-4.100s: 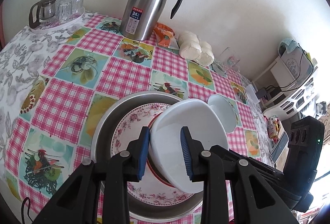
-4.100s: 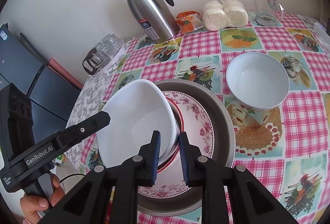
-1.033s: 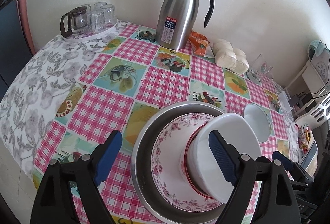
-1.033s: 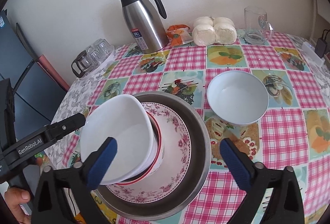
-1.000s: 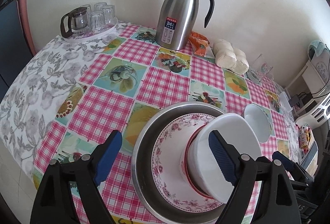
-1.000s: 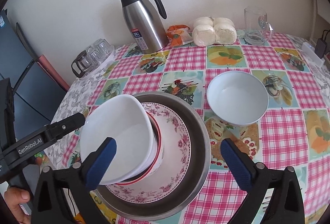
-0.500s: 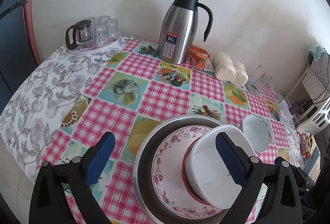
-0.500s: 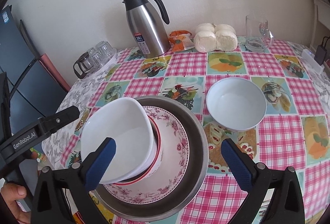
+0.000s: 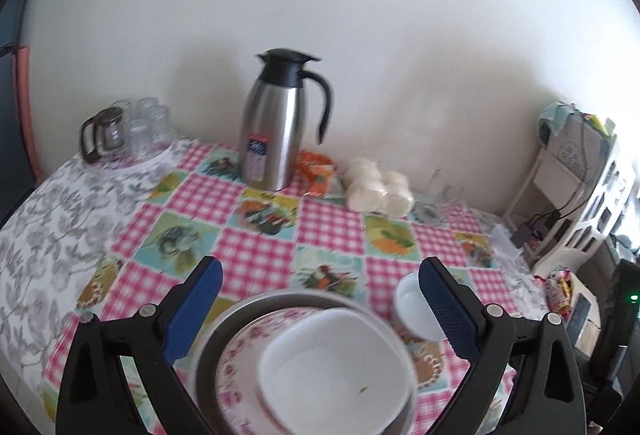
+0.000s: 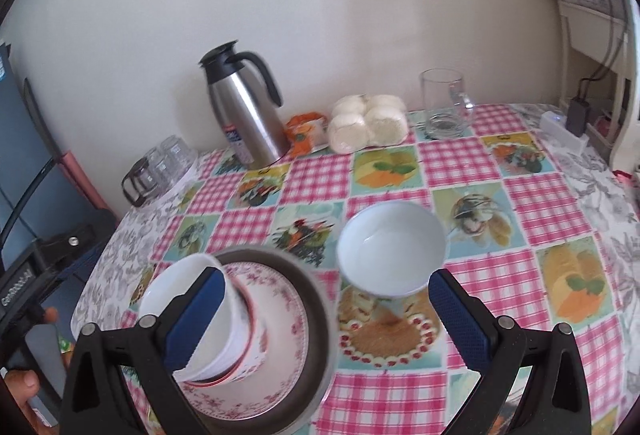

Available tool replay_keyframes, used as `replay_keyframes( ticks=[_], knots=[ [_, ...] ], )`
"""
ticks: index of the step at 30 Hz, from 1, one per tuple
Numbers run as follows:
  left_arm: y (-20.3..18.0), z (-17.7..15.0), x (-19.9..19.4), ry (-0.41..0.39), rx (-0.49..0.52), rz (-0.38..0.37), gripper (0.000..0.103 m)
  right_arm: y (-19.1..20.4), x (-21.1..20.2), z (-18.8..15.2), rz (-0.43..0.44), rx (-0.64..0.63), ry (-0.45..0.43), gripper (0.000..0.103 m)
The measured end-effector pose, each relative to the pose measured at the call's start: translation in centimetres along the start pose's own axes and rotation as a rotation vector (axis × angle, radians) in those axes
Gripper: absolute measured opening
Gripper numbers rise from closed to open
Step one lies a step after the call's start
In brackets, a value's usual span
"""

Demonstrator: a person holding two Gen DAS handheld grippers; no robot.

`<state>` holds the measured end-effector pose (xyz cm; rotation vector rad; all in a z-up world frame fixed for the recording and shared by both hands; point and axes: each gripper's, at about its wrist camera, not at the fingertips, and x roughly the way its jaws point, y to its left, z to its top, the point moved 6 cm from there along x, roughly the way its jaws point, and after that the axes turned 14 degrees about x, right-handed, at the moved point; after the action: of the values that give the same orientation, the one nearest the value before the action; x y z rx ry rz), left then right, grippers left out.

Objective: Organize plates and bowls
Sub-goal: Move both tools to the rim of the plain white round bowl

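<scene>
Both tongs, left gripper (image 9: 318,293) and right gripper (image 10: 326,305), gape wide, empty. One loose bowl (image 10: 391,249), frame centre, likely gets stacked next onto the nested bowls (image 10: 188,309), lower left.

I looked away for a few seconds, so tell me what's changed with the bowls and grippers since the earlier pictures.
Both grippers let go of the square white bowl: the left gripper and right gripper were shut on its rim and are now open and pulled back. The bowl now sits tilted in the stack on the floral plate. The round white bowl and metal basin have stayed put.
</scene>
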<state>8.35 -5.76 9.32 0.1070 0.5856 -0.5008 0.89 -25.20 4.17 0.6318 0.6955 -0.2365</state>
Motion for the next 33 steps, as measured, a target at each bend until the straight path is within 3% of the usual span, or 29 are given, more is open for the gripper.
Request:
replay_keyframes(
  ticks=[3,6,16,18,22,26,33],
  knots=[
    [-2.1,1.4,0.3,-0.029,0.023,-0.043,0.099,-2.5,-0.2,1.4,-0.013,0.080,-0.019,0.103],
    [-4.7,2.3,1.3,-0.004,0.072,-0.105,0.099,-4.8,0.1,2.5,-0.032,0.161,-0.028,0.103],
    [-12.5,0.5,7.0,0.219,0.129,-0.213,0.099,-9.8,3.2,3.2,-0.065,0.313,0.012,0.101],
    [-13.9,-0.2,8.2,0.260,0.144,-0.217,0.099,-10.3,3.9,3.0,-0.064,0.323,0.027,0.089],
    [-14.8,-1.5,10.5,0.323,0.117,-0.216,0.098,-10.7,5.8,2.2,-0.059,0.311,0.078,0.083],
    [-14.3,-2.3,12.4,0.365,0.066,-0.187,0.097,-11.1,7.6,1.3,-0.056,0.302,0.127,0.070],
    [-13.6,-3.3,14.7,0.400,0.043,-0.130,0.091,-11.3,10.0,0.4,-0.039,0.311,0.189,0.054]
  ],
)
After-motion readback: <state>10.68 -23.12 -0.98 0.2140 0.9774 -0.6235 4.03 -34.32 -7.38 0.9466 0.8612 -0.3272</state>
